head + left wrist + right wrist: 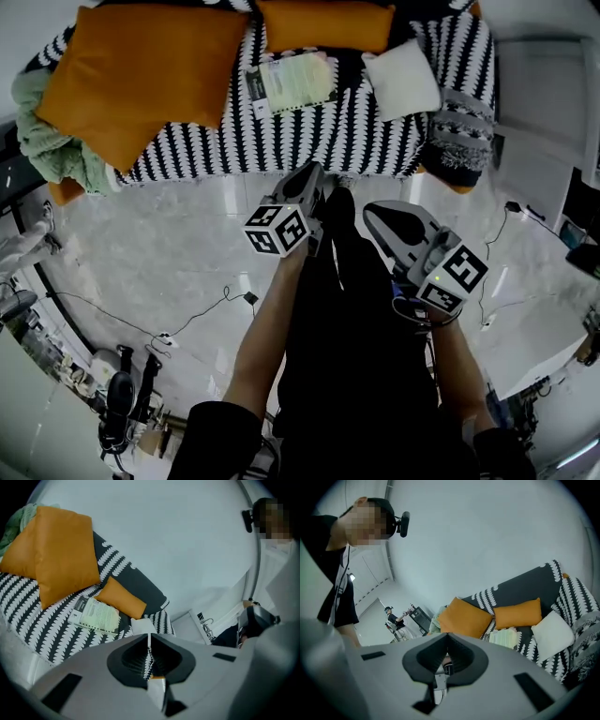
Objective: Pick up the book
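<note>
The book (pixel 291 82), pale green with a white spine, lies flat on the black-and-white patterned sofa (pixel 309 136), between two orange cushions. It also shows in the left gripper view, book (pixel 95 616), and in the right gripper view, book (pixel 504 638). My left gripper (pixel 317 171) hangs over the floor in front of the sofa, well short of the book, its jaws closed together with nothing in them (pixel 149 637). My right gripper (pixel 372 211) is beside it, a little nearer to me, also shut and empty (pixel 447 637).
A large orange cushion (pixel 136 75), a smaller one (pixel 323 25), a white pillow (pixel 401 80) and a grey patterned cushion (pixel 459 141) lie on the sofa. A green blanket (pixel 47 141) is at its left end. Cables (pixel 202 314) cross the marble floor. A person (pixel 393 620) stands far off.
</note>
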The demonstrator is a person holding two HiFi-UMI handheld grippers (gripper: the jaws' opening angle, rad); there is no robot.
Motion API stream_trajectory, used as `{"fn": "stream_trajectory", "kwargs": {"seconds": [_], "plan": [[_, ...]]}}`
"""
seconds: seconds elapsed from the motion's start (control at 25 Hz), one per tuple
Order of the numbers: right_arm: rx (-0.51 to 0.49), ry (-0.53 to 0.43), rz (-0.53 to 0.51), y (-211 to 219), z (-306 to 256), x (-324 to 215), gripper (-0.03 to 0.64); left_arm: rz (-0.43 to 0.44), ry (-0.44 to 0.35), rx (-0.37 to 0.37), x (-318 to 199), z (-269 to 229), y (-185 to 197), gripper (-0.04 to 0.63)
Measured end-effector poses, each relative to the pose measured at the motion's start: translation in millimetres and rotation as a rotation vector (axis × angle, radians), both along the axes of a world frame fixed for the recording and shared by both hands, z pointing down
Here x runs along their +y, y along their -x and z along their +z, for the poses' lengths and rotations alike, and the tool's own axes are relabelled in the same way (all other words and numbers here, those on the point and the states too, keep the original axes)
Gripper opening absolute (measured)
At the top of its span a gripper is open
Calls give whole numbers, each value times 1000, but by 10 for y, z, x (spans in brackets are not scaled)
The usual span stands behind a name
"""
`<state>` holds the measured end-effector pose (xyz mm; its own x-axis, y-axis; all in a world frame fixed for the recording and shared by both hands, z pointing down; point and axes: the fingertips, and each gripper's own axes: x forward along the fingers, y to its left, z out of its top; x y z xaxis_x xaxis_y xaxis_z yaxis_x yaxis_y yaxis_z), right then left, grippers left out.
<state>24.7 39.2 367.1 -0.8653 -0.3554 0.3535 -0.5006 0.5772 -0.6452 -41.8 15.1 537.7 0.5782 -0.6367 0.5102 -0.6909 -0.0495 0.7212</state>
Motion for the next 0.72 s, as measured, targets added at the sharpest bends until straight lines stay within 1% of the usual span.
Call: {"fn": "stream_trajectory", "kwargs": {"seconds": [0.12,0.24,0.32,0.48,0.52,0.72], "plan": [[15,16,17,13,219,-145,17,-19,32,27,-88,338,62,46],[29,42,47,34,473,-311,17,-66,63,82,-191,664,195,63],[34,56,63,81,596,-385,17,-94,69,106,-247,833,316,73],[36,75,82,103,728,-505,17,-106,42,67,-400,1072,434,115],[34,86,86,110,799,-530,17,-108,43,70,-437,1157,442,124],[21,140,108,221,1089,-640,17,-145,69,138,-605,1539,489,159]]}}
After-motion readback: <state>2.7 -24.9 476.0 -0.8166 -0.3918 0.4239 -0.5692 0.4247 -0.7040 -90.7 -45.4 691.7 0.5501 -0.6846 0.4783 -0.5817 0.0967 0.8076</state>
